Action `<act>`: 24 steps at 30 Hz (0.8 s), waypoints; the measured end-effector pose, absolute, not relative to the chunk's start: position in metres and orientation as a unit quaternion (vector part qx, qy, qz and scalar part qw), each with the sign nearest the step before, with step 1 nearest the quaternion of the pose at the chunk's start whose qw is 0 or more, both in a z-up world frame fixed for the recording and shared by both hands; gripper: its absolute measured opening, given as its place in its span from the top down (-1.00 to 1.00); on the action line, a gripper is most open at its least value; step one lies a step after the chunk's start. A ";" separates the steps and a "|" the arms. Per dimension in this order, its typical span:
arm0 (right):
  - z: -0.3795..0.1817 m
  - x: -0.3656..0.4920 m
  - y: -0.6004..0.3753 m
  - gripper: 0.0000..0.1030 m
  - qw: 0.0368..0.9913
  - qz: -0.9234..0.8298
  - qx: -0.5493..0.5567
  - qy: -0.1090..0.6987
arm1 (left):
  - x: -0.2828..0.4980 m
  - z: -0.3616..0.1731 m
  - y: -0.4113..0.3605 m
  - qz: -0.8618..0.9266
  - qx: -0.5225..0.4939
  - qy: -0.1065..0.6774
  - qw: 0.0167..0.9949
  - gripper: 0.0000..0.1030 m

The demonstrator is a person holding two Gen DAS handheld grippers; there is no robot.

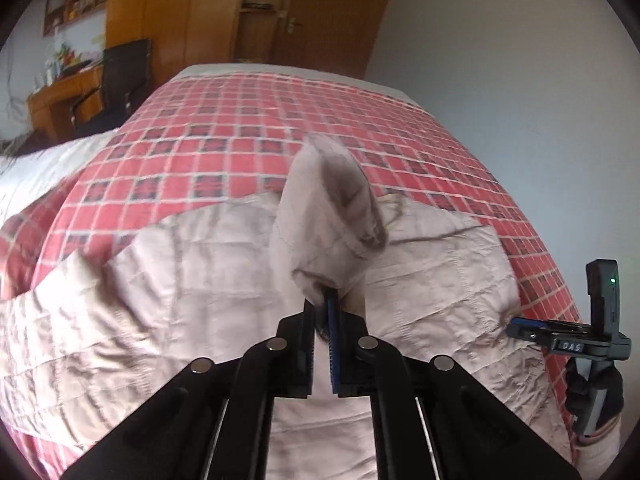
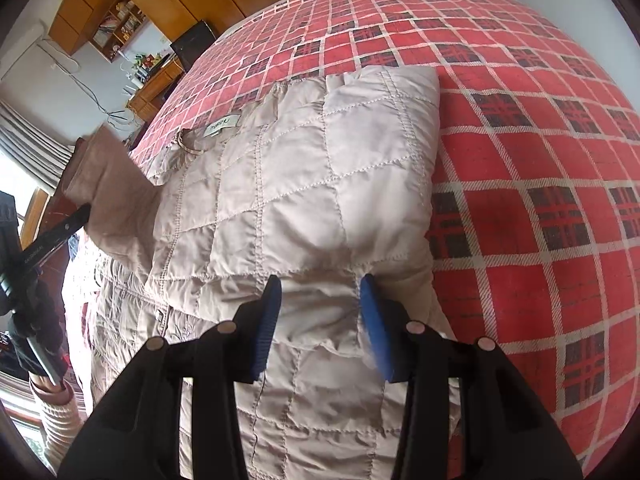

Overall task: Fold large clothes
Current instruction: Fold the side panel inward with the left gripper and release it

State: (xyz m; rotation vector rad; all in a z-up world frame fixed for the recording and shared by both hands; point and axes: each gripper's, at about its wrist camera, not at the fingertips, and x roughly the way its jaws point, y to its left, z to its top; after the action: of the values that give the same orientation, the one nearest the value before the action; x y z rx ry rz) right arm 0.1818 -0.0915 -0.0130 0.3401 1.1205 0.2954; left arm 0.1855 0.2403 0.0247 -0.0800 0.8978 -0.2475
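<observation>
One soft, puffy quilted jacket: my left hand-held gripper pinches its sleeve; the right hand-held gripper gapes above the folded edge.

A red plaid bed stands by a white wall, wooden wardrobes behind.

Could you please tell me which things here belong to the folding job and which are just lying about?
Job: quilted beige jacket; its sleeve, clamped in the left gripper; open right gripper; red checked bedspread.
Lying about: desk; black chair; shelf clutter.
</observation>
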 end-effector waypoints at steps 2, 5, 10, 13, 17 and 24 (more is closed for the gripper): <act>-0.013 0.183 -0.090 0.20 0.823 0.138 0.157 0.528 | 0.186 0.017 0.268 -0.099 -0.057 0.446 0.888 0.74; -0.013 0.182 -0.088 0.20 0.822 0.141 0.156 0.529 | 0.186 -0.001 0.312 -0.084 -0.115 0.474 0.869 0.63; -0.002 0.179 -0.080 0.16 0.827 0.138 0.131 0.528 | 0.165 0.001 0.349 -0.018 -0.130 0.454 0.881 0.63; 0.011 0.181 -0.071 0.16 0.831 0.143 0.122 0.523 | 0.158 0.019 0.343 -0.028 -0.130 0.428 0.894 0.59; 0.022 0.186 -0.048 0.16 0.830 0.161 0.109 0.523 | 0.165 0.034 0.305 -0.090 -0.111 0.422 0.895 0.46; -0.003 0.201 -0.021 0.16 0.803 0.164 0.103 0.564 | 0.204 -0.012 0.267 -0.088 -0.077 0.487 0.866 0.46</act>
State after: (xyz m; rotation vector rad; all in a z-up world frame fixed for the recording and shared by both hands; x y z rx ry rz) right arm 0.2012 -0.0212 -0.0031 0.2215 1.2081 0.3521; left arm 0.2040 0.2666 -0.0122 -0.1616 1.0200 -0.1854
